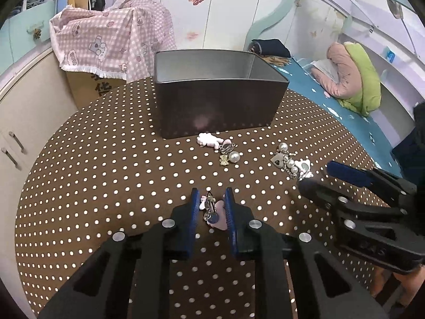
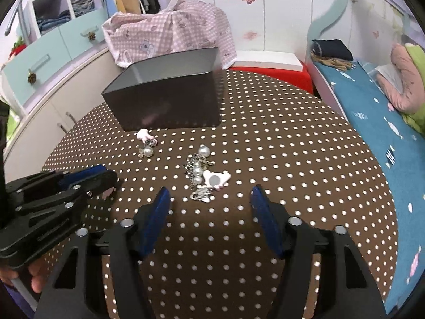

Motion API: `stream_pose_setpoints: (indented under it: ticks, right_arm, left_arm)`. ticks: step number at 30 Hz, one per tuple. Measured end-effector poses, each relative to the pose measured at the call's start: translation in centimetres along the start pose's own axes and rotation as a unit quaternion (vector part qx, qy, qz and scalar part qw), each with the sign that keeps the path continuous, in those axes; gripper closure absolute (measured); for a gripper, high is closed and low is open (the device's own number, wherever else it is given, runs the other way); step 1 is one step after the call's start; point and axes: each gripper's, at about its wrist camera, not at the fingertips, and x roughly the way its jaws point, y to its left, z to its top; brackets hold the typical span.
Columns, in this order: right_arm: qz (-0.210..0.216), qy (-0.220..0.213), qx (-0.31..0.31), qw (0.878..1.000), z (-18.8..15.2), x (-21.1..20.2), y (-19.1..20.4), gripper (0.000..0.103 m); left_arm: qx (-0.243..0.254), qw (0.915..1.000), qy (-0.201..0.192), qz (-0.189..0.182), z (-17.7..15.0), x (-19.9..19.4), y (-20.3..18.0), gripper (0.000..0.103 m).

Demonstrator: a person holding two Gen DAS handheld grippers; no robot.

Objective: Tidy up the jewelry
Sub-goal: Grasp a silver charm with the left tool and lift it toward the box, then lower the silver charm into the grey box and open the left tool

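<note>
Blue-padded left gripper (image 1: 211, 207) had closed round a pink clip charm (image 1: 212, 210), likely bound for the tin (image 1: 220, 106); right gripper (image 2: 209, 202) stood released near the pearl cluster (image 2: 199, 172)

the left gripper (image 1: 211, 204) sits low over the near middle of the table, its blue-padded fingers (image 1: 194, 207) drawn close, clamped on a pink charm between them. the right gripper (image 2: 211, 202) hovers toward the table's right side, its fingers (image 2: 159, 212) spread wide with nothing between them. a bare hand (image 2: 29, 276) grips the left tool's handle at the table's near-left edge.
</note>
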Motion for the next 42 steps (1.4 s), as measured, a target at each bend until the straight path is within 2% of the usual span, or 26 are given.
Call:
stream_pose_setpoints:
  ticks: [3, 5, 7, 8, 16, 17, 25, 30, 38, 42]
  right_arm:
    - [-0.006, 0.004, -0.010, 1.000, 0.1, 0.6, 0.6, 0.056]
    - [-0.030, 0.001, -0.025, 0.999, 0.1, 0.8, 0.8, 0.076]
    - [-0.024, 0.002, -0.016, 1.000, 0.2, 0.7, 0.4, 0.086]
    - [-0.022, 0.003, -0.014, 1.000, 0.2, 0.7, 0.3, 0.087]
    - [-0.019, -0.004, 0.000, 1.000, 0.1, -0.5, -0.9, 0.087]
    - [-0.017, -0.010, 0.002, 1.000, 0.2, -1.1, -1.0, 0.087]
    - [-0.006, -0.039, 0.004, 0.999, 1.0, -4.3, -0.8, 0.087]
    - [0.003, -0.056, 0.004, 0.998, 1.8, -5.9, -0.5, 0.087]
    - [0.020, -0.077, -0.003, 0.997, 4.6, -7.1, 0.5, 0.087]
    - [0.030, -0.085, -0.005, 0.996, 6.5, -7.0, 0.9, 0.087]
  left_arm:
    - [-0.002, 1.0000, -0.001, -0.007, -0.2, -0.2, 0.5, 0.086]
    - [-0.003, 0.9999, -0.002, -0.012, -0.2, -0.3, 0.9, 0.086]
    - [-0.003, 0.9998, -0.004, -0.017, -0.2, -0.5, 1.1, 0.086]
    - [-0.002, 0.9998, -0.005, -0.020, -0.2, -0.6, 1.2, 0.098]
    - [-0.002, 0.9991, -0.006, -0.042, -0.4, -0.7, 1.2, 0.098]
    - [-0.002, 0.9990, -0.006, -0.043, -0.4, -0.8, 1.2, 0.102]
    - [-0.008, 0.9979, -0.014, -0.063, -0.3, -1.9, 1.8, 0.102]
    - [-0.029, 0.9954, -0.020, -0.090, 0.3, -3.0, 3.1, 0.102]
    - [-0.033, 0.9898, -0.056, -0.127, 3.8, -5.7, 4.1, 0.102]
    - [-0.021, 0.9882, -0.078, -0.130, 6.5, -6.6, 4.0, 0.102]
